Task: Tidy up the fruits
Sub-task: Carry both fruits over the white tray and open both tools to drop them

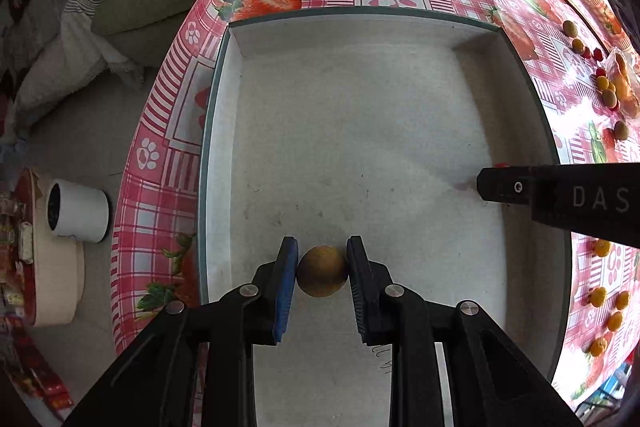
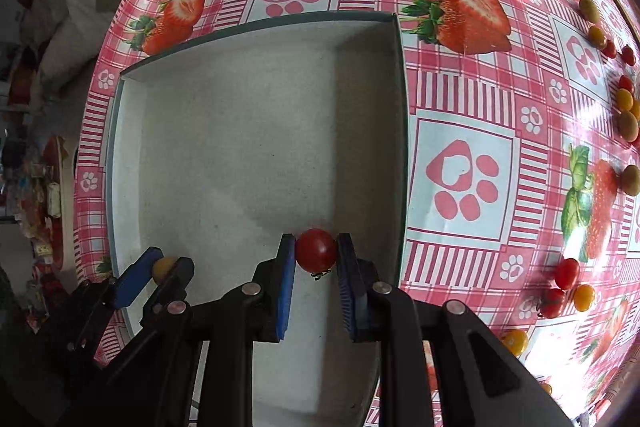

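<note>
Together, both grippers hovered over the empty white tray (image 1: 360,27): left gripper (image 1: 322,269) pinched a yellow-brown tomato (image 1: 322,271), right gripper (image 2: 316,255) a red cherry tomato (image 2: 316,251), seemingly ready for release.

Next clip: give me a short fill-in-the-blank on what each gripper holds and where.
The left gripper is shut on a small ____ fruit.
The right gripper is shut on a ____ cherry tomato.
Both grippers hang over the white ____.
The loose fruits lie on the ____-patterned tablecloth.

Missing words: yellow; red; box; strawberry
</note>
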The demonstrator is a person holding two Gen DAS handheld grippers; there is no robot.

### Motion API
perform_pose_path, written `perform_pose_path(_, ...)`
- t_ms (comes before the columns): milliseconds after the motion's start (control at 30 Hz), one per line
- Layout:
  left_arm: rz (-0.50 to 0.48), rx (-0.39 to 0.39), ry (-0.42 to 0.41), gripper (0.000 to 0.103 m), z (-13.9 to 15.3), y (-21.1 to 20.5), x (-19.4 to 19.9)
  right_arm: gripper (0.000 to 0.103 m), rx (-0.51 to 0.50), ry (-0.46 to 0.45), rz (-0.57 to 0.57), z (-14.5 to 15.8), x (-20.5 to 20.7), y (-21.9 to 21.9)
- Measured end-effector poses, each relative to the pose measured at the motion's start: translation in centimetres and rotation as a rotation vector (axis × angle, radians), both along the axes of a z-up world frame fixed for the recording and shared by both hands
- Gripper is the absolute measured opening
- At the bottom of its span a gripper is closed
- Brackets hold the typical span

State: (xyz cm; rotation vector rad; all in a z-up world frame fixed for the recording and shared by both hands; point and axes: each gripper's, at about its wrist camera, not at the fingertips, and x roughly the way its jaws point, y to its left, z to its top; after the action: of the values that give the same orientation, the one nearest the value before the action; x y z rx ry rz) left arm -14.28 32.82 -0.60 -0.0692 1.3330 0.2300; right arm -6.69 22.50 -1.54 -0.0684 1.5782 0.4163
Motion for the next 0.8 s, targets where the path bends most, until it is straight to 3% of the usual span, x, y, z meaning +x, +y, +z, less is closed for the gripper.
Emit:
perform_pose_path(100, -0.031, 0.026, 0.004, 0.028, 0.0, -0.5, 0.1, 0.023, -0.012, -0.014, 0.004, -0.3, 0.1, 0.1)
perform_pose_path(133, -0.038, 0.044, 0.005, 0.035, 0.0, -0.6, 0.1, 0.023, -0.016, -0.017, 0.009, -0.3, 0.2, 0.2)
perform_pose_path(167, -0.042, 0.056, 0.004, 0.062, 0.1, -0.7, 0.1, 0.024, -0.017, -0.018, 0.011, -0.4, 0.2, 0.3)
perform_pose_path(200, -0.043, 0.058, -0.004, 0.077, 0.3, -0.8, 0.1, 0.026, -0.014, -0.015, 0.012, -0.4, 0.3, 0.3)
perform_pose_path(233, -0.042, 0.067, -0.027, 0.085, 0.6, -0.9, -0.1, 0.033, -0.004, -0.009, 0.011, -0.4, 0.4, 0.2)
perform_pose_path(267, -0.048, 0.074, -0.037, 0.085, 0.8, -1.0, -0.1, 0.046, 0.005, -0.003, 0.011, -0.4, 0.6, 0.4)
perform_pose_path(367, -0.065, 0.075, -0.016, 0.085, 0.8, -1.3, -0.1, 0.058, 0.026, -0.016, 0.008, 0.3, 0.8, 0.8)
perform_pose_path(533, -0.079, 0.074, -0.013, 0.085, 1.6, -2.0, 0.1, 0.066, 0.072, -0.050, -0.013, 2.5, 0.8, -0.4)
perform_pose_path(800, -0.160, 0.085, -0.046, 0.085, 4.2, -4.8, 0.0, 0.066, 0.071, -0.121, -0.105, 6.0, -0.4, -6.3)
